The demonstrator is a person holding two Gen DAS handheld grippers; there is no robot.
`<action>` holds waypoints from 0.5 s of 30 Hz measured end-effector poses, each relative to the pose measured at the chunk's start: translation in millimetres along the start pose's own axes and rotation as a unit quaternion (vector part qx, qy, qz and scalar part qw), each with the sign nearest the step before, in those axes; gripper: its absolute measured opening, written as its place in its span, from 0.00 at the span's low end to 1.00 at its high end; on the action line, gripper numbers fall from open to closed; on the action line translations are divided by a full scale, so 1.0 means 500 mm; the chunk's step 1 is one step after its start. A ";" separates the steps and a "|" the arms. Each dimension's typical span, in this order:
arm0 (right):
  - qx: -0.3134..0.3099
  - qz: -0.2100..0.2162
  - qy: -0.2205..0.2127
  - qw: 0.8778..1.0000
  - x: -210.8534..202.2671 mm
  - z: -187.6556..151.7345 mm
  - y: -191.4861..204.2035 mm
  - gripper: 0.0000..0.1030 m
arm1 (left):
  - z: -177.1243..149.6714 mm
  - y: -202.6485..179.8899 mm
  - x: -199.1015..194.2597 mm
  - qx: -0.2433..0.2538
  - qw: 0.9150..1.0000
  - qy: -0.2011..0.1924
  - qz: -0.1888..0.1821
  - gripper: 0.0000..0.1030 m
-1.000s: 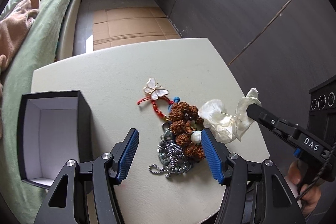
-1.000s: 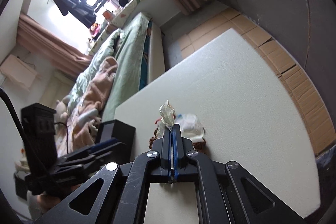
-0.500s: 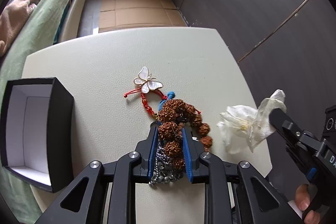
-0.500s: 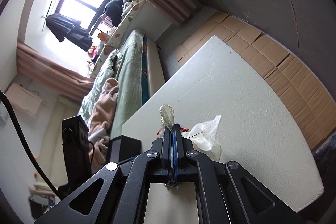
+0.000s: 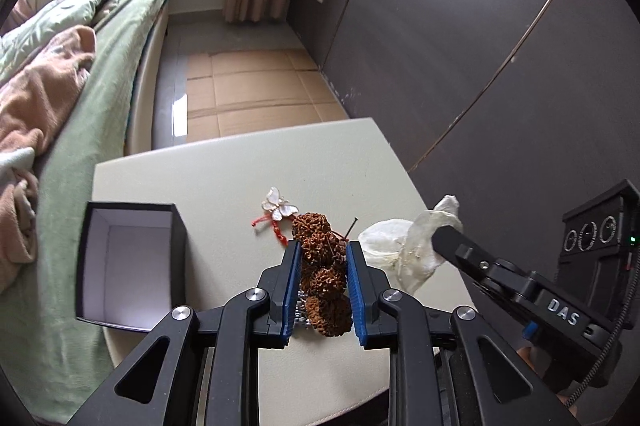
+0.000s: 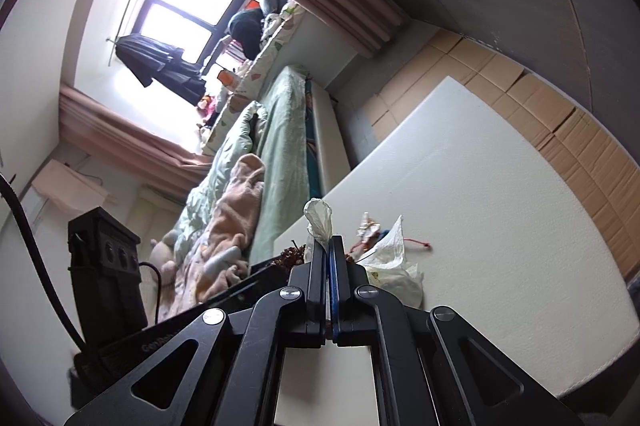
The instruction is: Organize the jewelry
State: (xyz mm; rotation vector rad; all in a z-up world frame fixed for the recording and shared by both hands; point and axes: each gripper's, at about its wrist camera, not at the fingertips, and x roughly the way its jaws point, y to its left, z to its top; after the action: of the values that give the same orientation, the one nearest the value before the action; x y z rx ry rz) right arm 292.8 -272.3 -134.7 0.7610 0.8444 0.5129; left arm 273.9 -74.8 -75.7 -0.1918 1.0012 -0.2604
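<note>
Up comes the left hand-held gripper [image 5: 322, 256], pinching the brown bead bracelet [image 5: 323, 276] above the counter's near edge; open box [image 5: 128, 266] lies left. Right hand-held gripper [image 6: 329, 246] pinches the plastic bag [image 6: 390, 258].

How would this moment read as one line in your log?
left gripper: shut on brown seed-bead bracelet | right gripper: shut on clear plastic bag | open black box: empty

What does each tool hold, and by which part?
Left tool: brown bead bracelet, gripped across its bunched beads. Right tool: clear plastic bag, pinched at its twisted top.
</note>
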 end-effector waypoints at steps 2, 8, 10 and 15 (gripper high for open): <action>-0.002 0.006 -0.001 1.000 0.006 -0.004 0.015 0.03 | 0.000 0.014 -0.023 -0.004 1.000 -0.010 0.000 0.23; -0.008 0.027 -0.006 1.000 0.031 -0.027 0.070 0.03 | 0.000 0.072 -0.082 -0.026 0.999 -0.036 0.012 0.23; -0.015 0.037 -0.005 0.999 0.044 -0.036 0.090 0.03 | 0.001 0.094 -0.103 -0.030 0.998 -0.044 0.017 0.23; -0.016 0.058 -0.004 0.998 0.098 -0.056 0.135 0.03 | -0.003 0.154 -0.141 -0.050 0.997 -0.059 0.029 0.23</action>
State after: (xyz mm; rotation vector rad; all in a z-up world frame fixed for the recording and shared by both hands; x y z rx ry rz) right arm 290.8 -185.9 -118.1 0.7863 0.7859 0.6246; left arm 246.5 19.8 -41.1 -0.2658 0.9014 -0.1443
